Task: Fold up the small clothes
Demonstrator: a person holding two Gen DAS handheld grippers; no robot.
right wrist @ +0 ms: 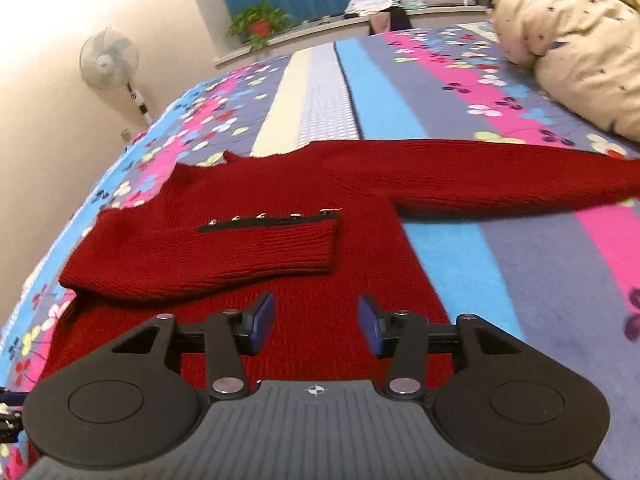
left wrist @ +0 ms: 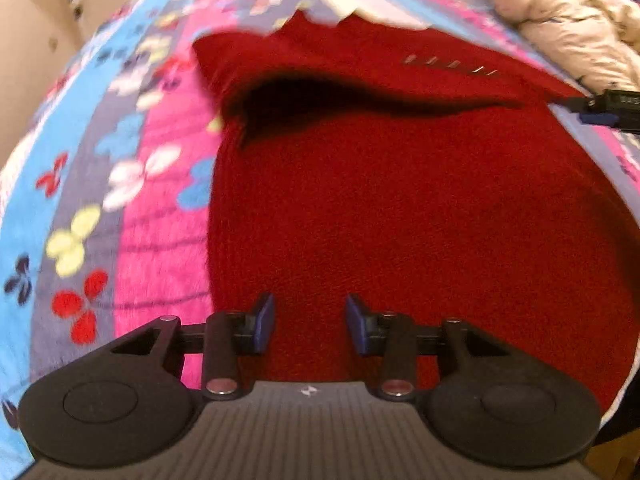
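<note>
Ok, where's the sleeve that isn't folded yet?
In the right wrist view the unfolded sleeve stretches right from the red sweater across the striped blanket, toward the cream duvet.

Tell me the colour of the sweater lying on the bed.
Dark red sweater; the right wrist view shows it best.

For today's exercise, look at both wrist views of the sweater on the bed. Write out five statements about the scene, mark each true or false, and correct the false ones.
1. The red sweater lies on a striped, flowered blanket. True.
2. Both sleeves are folded across the body. False: the folded sleeve lies across it, while the other sleeve stretches out sideways.
3. The right gripper clamps the sweater. False: its jaws stand apart, with nothing between.
4. A fan stands beside the bed. True.
5. The left gripper holds a sock. False: it is open and holds nothing.
</note>
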